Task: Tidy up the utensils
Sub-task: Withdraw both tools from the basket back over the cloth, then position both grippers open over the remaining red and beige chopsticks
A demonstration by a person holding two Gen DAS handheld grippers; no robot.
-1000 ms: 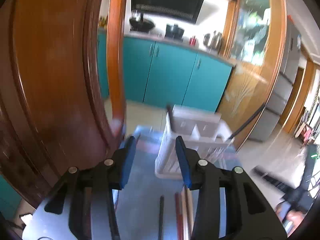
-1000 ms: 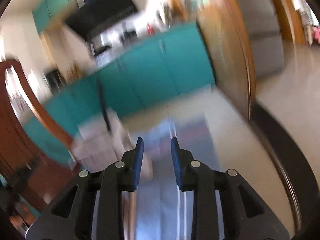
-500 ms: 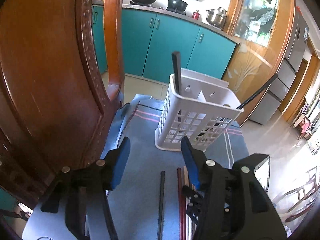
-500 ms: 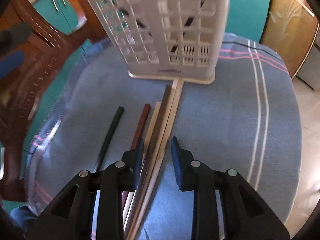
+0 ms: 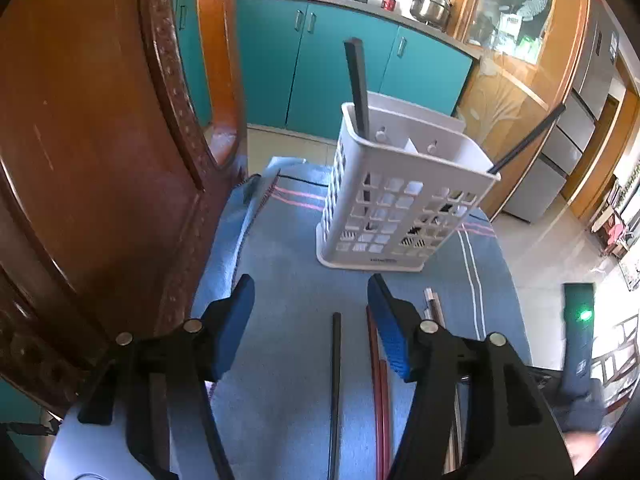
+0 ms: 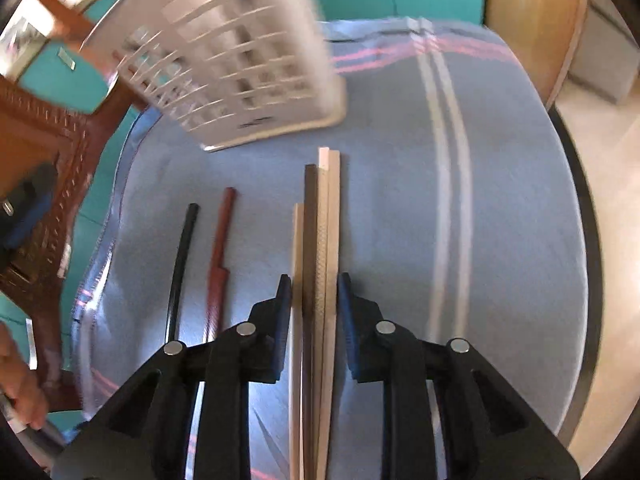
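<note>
- The white slotted holder stands upright toward the far edge of the blue cloth that covers the table, so its open top is free to take utensils dropped in from above. 2 dark sticks already lean out of it, 1 at its left corner, 1 at its right.
- The loose chopsticks lie nearer the near edge, roughly parallel and pointing at the holder: a black chopstick and a red-brown chopstick apart on the left, then a tight bundle of pale and brown chopsticks side by side.
- The right gripper points steeply down with the bundle between its fingers. Its jaws have just been closing and stand narrow, close against both flanks of the bundle; whether the pads already press I cannot tell. Taking them as 1 bundle would probably save trips.
- The left gripper hovers over the cloth near the chair-side edge, jaws having just been opening, now wide and holding nothing; the black chopstick lies on the cloth in the gap below, likely its target.
- The wooden chair back crowds the left edge, leaving that hand little sideways room.
</note>
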